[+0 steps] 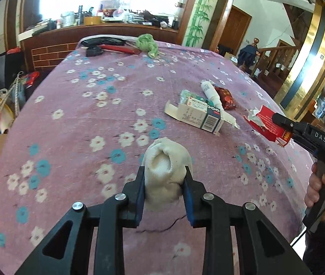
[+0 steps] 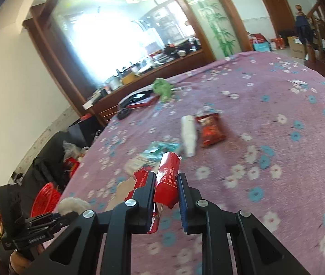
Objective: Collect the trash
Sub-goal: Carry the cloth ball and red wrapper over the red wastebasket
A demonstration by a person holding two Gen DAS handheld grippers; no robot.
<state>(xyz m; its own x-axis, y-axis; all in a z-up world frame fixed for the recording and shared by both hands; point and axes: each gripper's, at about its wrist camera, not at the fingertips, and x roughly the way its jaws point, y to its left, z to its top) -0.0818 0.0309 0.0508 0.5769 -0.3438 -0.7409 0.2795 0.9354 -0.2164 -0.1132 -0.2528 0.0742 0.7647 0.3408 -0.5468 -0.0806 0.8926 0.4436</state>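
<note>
My left gripper [image 1: 164, 171] is shut on a rolled white sock [image 1: 165, 160] and holds it over the pink flowered tablecloth [image 1: 82, 119]. My right gripper [image 2: 167, 177] is shut on a torn red wrapper [image 2: 168, 178] with white tissue; it shows at the right of the left wrist view [image 1: 268, 121]. On the cloth lie an open carton box [image 1: 199, 116], a white tube [image 1: 211, 92] and a red snack packet [image 1: 226, 97]. In the right wrist view the tube [image 2: 188, 135] and snack packet [image 2: 210, 129] lie ahead, and the left gripper with the sock [image 2: 70, 205] is at lower left.
A green crumpled cloth [image 1: 146, 43], a red flat object [image 1: 118, 48] and a black item [image 1: 93, 51] sit at the table's far end. A red basket [image 2: 44, 198] stands on the floor left of the table. A cluttered wooden counter [image 1: 107, 26] runs behind.
</note>
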